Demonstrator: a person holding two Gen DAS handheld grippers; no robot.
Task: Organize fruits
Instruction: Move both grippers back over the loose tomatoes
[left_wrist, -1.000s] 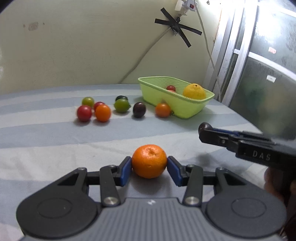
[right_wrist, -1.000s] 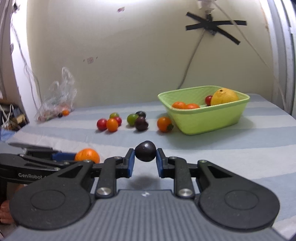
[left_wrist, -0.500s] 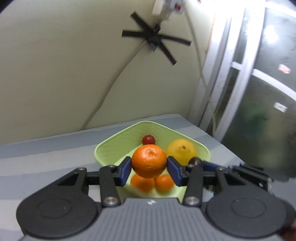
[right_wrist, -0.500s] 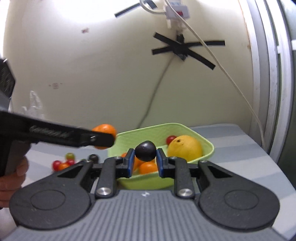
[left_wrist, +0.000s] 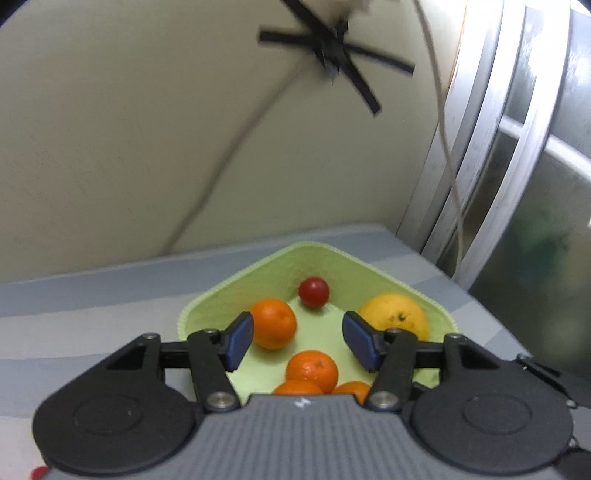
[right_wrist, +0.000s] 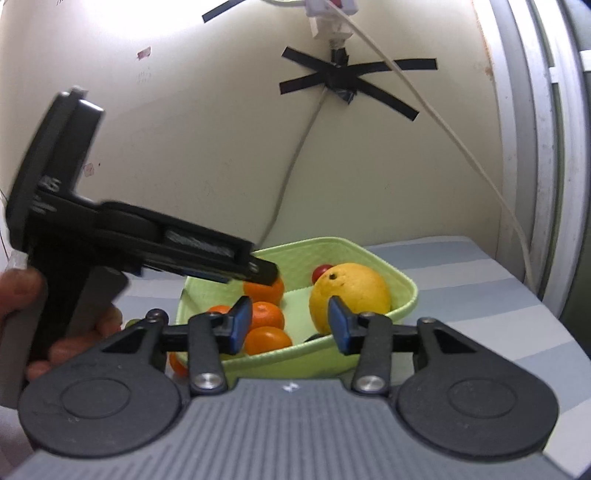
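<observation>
Both fruits are released since half a second ago: the mandarin (left_wrist: 273, 323) carried by the left claw (left_wrist: 297, 342) is now seen lying in the green basket (left_wrist: 373, 268), and the dark plum-like fruit (right_wrist: 317, 336) is no longer gripped by the right claw (right_wrist: 289, 324), with a dark shape barely seen at the basket's near wall. Both claws are spread wide and empty above the basket, which is set on the striped tabletop (left_wrist: 92, 306). Three more mandarins (left_wrist: 312, 370), a red tomato (left_wrist: 313, 291) and a large yellow citrus (left_wrist: 395, 315) are also held in it. Remaining fruit is judged light, round and prone to rolling; small tomatoes are thought soft-skinned, so a gentle closure across the widest middle is advised, while mandarins are expected to tolerate firmer pressure at the equator
</observation>
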